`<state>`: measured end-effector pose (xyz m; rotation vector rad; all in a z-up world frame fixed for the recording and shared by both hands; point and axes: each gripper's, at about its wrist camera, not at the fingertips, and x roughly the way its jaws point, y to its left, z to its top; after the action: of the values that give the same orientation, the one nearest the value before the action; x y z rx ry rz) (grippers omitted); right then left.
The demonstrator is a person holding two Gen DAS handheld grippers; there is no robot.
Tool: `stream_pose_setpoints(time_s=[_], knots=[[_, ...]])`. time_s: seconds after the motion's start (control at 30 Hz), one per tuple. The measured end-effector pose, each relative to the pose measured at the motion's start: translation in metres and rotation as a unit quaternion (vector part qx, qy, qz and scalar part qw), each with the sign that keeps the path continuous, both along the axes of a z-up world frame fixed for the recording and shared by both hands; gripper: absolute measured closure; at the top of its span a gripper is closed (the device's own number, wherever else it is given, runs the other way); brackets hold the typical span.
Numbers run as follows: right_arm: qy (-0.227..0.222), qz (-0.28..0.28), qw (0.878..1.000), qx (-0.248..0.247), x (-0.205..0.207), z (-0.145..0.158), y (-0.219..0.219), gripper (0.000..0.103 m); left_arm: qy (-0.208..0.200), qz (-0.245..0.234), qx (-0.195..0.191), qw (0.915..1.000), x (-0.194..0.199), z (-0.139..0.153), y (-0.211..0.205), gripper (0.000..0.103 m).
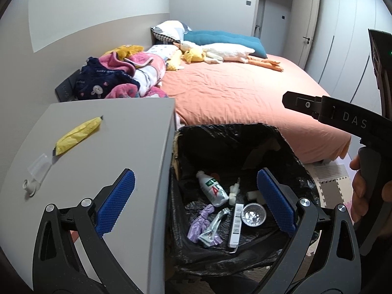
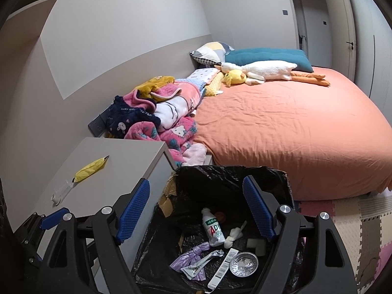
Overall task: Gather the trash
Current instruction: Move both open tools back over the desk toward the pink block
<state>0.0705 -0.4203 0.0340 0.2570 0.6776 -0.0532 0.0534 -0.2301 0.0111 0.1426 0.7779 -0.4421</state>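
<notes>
Both claws hang over the black-lined trash bin, my left claw spread wide, my right claw parted, nothing between the pads of either. Drop step looks finished: bottle, purple bag and foil cup lie inside. Still out: crumpled yellow wrapper and clear plastic tube on the grey bench, ten o'clock of the bin. Next: swing left, close on the wrapper.

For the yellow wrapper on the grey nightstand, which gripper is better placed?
Probably the left gripper: open and empty, one finger already above the nightstand near the yellow wrapper. The right gripper hangs above the bin.
</notes>
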Motion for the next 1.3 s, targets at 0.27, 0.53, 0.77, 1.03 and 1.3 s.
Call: stream_pose_setpoints(time_s=[0.27,0.53,0.77,1.03,1.3], knots=[[0.003,0.020,1.000,-0.003,0.006,-0.002,0.028,0.024,-0.004,0.026,-0.001,0.9997,-0.005,0.002,0.029,0.006],[-0.001,0.045,0.999,-0.002,0.011,-0.003,0.061,0.024,-0.006,0.064,-0.003,0.9979,-0.005,0.004,0.069,0.006],[0.000,0.079,0.997,-0.008,0.016,-0.005,0.101,0.022,-0.008,0.097,-0.001,0.9952,-0.009,0.005,0.108,0.006],[0.010,0.117,0.993,-0.016,0.020,-0.013,0.145,0.021,-0.004,0.140,0.000,0.9902,-0.014,0.002,0.155,0.006],[0.024,0.158,0.987,-0.024,0.020,-0.024,0.189,0.021,0.000,0.172,0.003,0.9851,-0.019,-0.003,0.194,0.006]])
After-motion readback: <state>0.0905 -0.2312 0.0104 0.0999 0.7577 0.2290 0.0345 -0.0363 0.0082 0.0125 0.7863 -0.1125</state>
